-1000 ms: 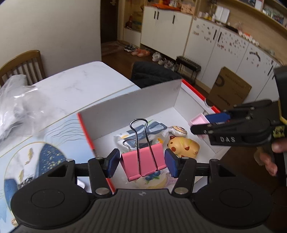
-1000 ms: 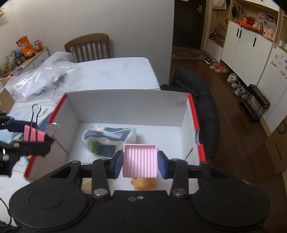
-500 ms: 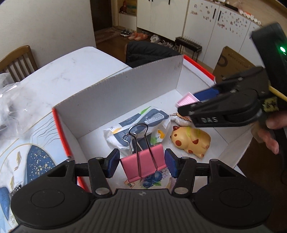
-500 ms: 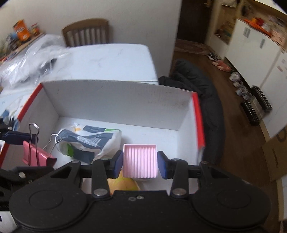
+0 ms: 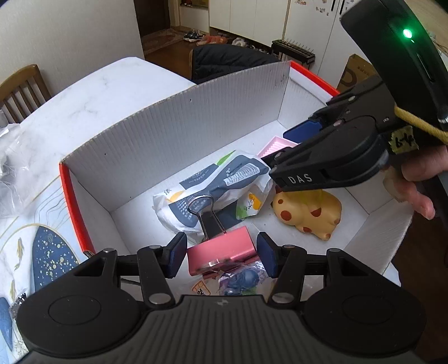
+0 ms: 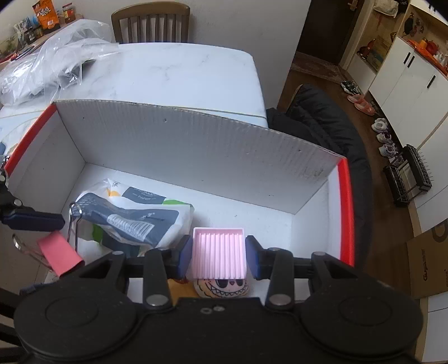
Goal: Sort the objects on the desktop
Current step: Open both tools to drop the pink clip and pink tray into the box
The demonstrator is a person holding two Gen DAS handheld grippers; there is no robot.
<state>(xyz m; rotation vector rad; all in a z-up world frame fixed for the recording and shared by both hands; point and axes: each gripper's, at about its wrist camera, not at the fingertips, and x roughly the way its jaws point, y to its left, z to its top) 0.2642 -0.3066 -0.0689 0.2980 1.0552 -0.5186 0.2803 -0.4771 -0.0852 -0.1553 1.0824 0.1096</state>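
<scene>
A white corrugated box (image 5: 182,134) with red edges stands open on the table. My left gripper (image 5: 222,252) is shut on a pink binder clip (image 5: 221,250), low inside the box over a tissue pack (image 5: 212,190). The clip's wire handles point away from me. My right gripper (image 6: 219,252) is shut on a pink ribbed tray (image 6: 218,253), also inside the box (image 6: 196,151), above a grinning round toy (image 6: 224,285). In the left wrist view the right gripper (image 5: 285,148) hangs over a yellow spotted cat toy (image 5: 308,212). In the right wrist view the clip (image 6: 58,257) shows at the left.
A purple-blue wrapped item (image 5: 240,280) lies on the box floor near me. A crumpled clear plastic bag (image 6: 56,64) and a wooden chair (image 6: 151,22) are beyond the box. A dark jacket (image 6: 316,120) hangs by the table's right edge. A patterned mat (image 5: 42,252) lies left of the box.
Both grippers have sunk from above the rim into the box, each still holding its object. The right gripper has come closer to the left one, over the cat toy.
</scene>
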